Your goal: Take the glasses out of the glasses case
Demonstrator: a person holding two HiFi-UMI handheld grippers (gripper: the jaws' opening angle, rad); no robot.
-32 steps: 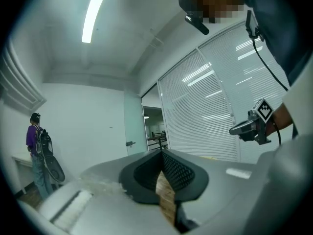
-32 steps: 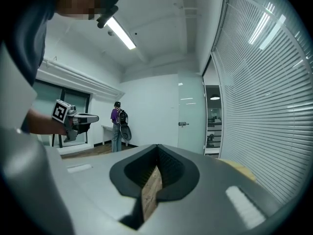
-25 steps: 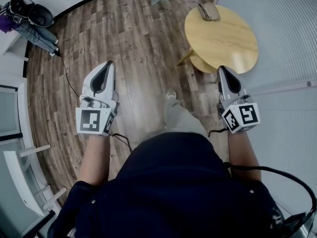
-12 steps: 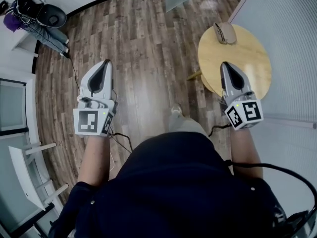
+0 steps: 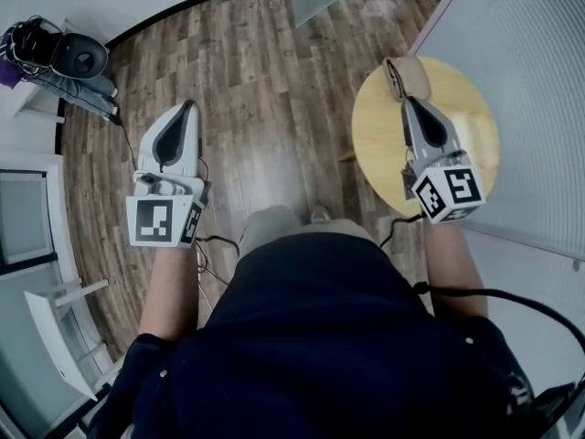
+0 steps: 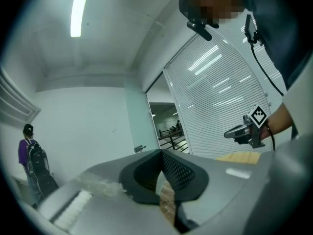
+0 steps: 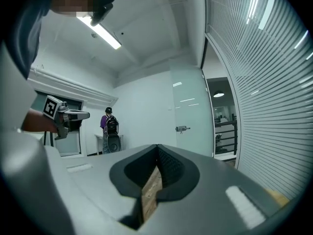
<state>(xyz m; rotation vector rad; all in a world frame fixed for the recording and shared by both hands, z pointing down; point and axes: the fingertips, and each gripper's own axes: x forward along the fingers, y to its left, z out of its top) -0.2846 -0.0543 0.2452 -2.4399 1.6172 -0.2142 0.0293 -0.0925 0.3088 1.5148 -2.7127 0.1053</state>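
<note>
A tan glasses case (image 5: pixel 407 75) lies closed near the far edge of a round wooden table (image 5: pixel 468 122) at the upper right of the head view. My right gripper (image 5: pixel 406 101) is held over the table, its tip just short of the case, jaws shut with nothing between them. My left gripper (image 5: pixel 188 108) hangs over the wood floor at the left, well away from the table, also shut and empty. In the gripper views, both pairs of jaws meet at their tips: left gripper (image 6: pixel 161 153), right gripper (image 7: pixel 157 148). Neither gripper view shows the case.
A frosted ribbed glass wall (image 5: pixel 539 71) runs along the right behind the table. Bags and a cable (image 5: pixel 73 58) sit on the floor at the upper left, a white frame (image 5: pixel 55 332) at the lower left. A person with a backpack (image 7: pixel 108 126) stands by the far wall.
The table and case have drawn closer beneath my right gripper, whose tip now nearly reaches the case. My left gripper keeps its place over the floor.
</note>
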